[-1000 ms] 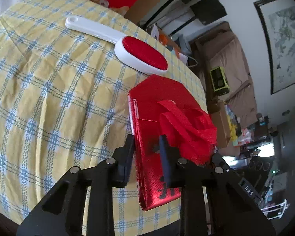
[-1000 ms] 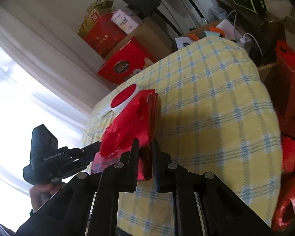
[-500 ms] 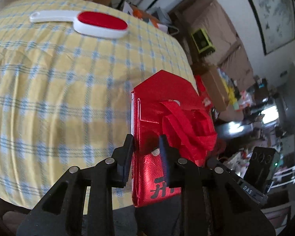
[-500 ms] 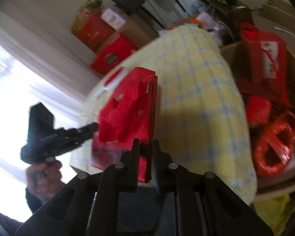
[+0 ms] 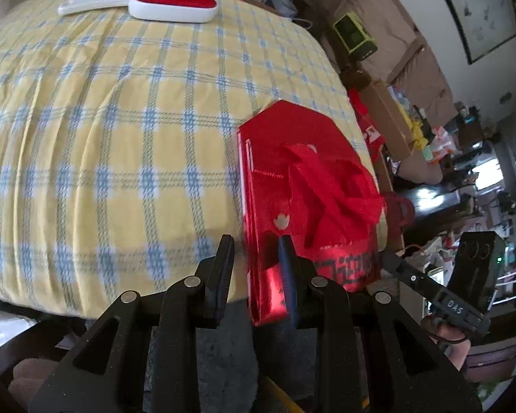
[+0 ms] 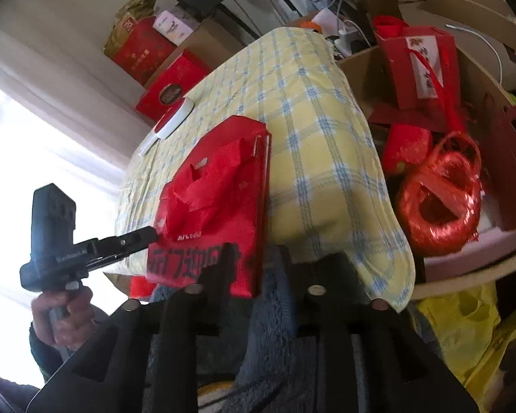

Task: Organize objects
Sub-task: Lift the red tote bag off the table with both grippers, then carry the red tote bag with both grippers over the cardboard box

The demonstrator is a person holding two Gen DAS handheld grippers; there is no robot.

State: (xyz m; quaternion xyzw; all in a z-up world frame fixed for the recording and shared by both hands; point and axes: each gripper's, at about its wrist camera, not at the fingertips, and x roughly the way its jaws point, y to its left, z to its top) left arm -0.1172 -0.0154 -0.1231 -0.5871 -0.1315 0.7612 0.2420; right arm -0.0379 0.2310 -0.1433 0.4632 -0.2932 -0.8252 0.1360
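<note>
A flat red gift bag (image 5: 292, 144) with loose red ribbon handles hangs half over the near edge of the yellow checked tablecloth (image 5: 120, 120). My left gripper (image 5: 256, 261) is shut on its lower edge. In the right wrist view the same bag (image 6: 223, 179) stands between the fingers of my right gripper (image 6: 253, 261). Those jaws are opening and the pads no longer press on it. The left gripper's tip (image 6: 148, 235) meets the bag's left side there. A white lint brush (image 5: 175, 3) with a red pad lies at the table's far side.
Right of the table stands a cardboard box (image 6: 492, 79) with red bags and a coil of red ribbon (image 6: 440, 199). Red boxes (image 6: 168, 86) are stacked behind the table. A yellow plastic bag (image 6: 457, 313) and blue fleece (image 6: 268, 309) lie below the table edge.
Both grippers have carried the red bag from the tabletop toward its near edge, where it now overhangs. The right jaws, shut on the bag before, have spread apart.
</note>
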